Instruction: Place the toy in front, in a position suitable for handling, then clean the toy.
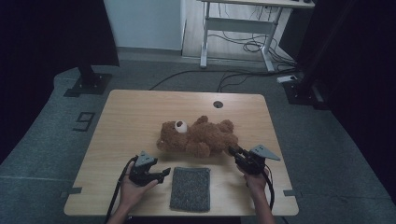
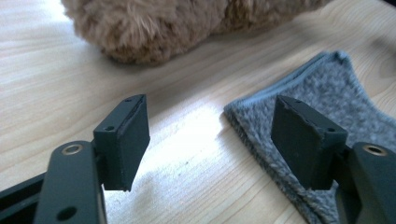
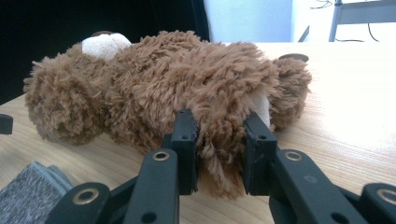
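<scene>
A brown teddy bear (image 1: 198, 136) lies on its back in the middle of the wooden table (image 1: 130, 112), its white muzzle turned up. In front of it a folded grey fleece cloth (image 1: 190, 188) lies flat near the front edge. My left gripper (image 1: 163, 173) sits low just left of the cloth, pointing right. In the left gripper view its jaws (image 2: 210, 130) stand open over bare wood, with the cloth's edge (image 2: 327, 88) beside the right jaw and the bear (image 2: 154, 28) beyond. My right gripper (image 3: 219, 140) is shut on a furry limb of the bear (image 3: 154, 79), at the bear's right end (image 1: 232, 150).
A round cable hole (image 1: 218, 104) sits near the table's far edge. Beyond the table stand a white-legged desk (image 1: 238, 28) with cables on the floor and two black stand bases (image 1: 88, 84). A corner of the cloth (image 3: 28, 191) lies to the right gripper's left.
</scene>
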Demonstrator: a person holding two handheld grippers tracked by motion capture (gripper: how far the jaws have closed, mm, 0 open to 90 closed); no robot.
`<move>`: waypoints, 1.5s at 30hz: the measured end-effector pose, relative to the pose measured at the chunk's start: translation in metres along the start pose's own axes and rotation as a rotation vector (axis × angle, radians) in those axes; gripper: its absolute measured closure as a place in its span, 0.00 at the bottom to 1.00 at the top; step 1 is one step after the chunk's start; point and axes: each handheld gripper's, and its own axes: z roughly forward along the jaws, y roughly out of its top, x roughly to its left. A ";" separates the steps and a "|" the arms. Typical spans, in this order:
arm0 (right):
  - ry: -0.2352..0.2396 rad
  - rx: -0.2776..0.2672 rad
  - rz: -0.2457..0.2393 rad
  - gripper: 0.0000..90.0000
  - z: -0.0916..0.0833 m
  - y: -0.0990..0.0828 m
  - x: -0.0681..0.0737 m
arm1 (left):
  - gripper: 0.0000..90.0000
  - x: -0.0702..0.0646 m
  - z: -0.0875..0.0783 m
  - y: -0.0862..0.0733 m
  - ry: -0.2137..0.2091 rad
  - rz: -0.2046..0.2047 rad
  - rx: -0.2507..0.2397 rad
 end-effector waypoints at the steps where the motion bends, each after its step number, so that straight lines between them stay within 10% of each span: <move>1: -0.001 0.001 -0.003 0.79 0.000 0.000 0.000 | 0.32 -0.001 0.001 -0.001 0.002 0.004 0.006; 28: -0.008 0.009 -0.001 0.78 0.000 -0.004 0.001 | 0.28 -0.058 0.007 0.003 -0.092 0.036 0.038; 45: -0.009 0.008 0.004 0.77 0.002 -0.002 -0.001 | 0.29 -0.120 0.059 0.016 -0.130 0.122 0.111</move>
